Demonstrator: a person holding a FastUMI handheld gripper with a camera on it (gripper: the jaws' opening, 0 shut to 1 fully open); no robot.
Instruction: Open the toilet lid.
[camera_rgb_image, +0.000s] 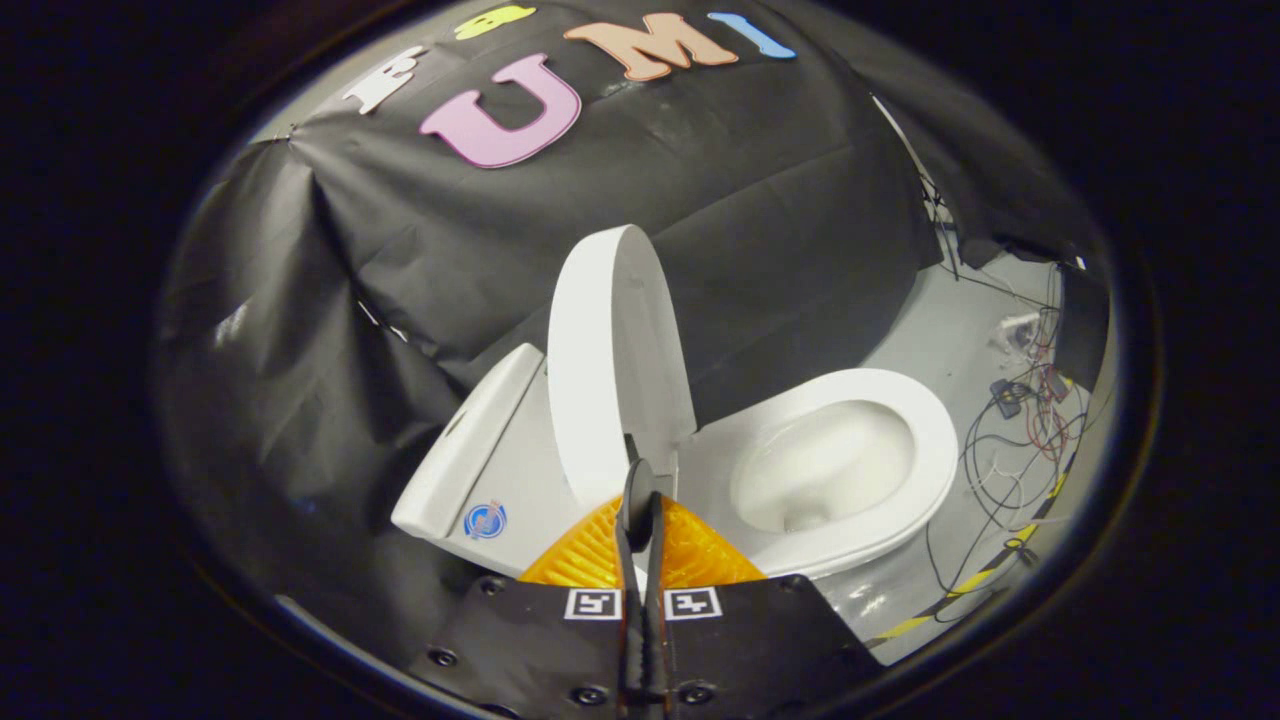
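Observation:
A white toilet stands against the black cloth wall. Its lid (610, 360) is raised upright, leaning toward the tank (480, 450). The seat (935, 450) lies down around the open bowl (820, 470), to the right of the lid. My gripper (638, 490) is shut, its two fingers pressed together with nothing between them. The fingertips sit just in front of the lid's lower edge, near the hinge; whether they touch it I cannot tell.
Loose cables and small electronic parts (1020, 400) lie on the grey floor (930, 320) to the right of the toilet. A yellow-and-black striped tape line (1000, 560) runs along the floor near the bowl's front. Black cloth (330, 330) hangs behind and left of the tank.

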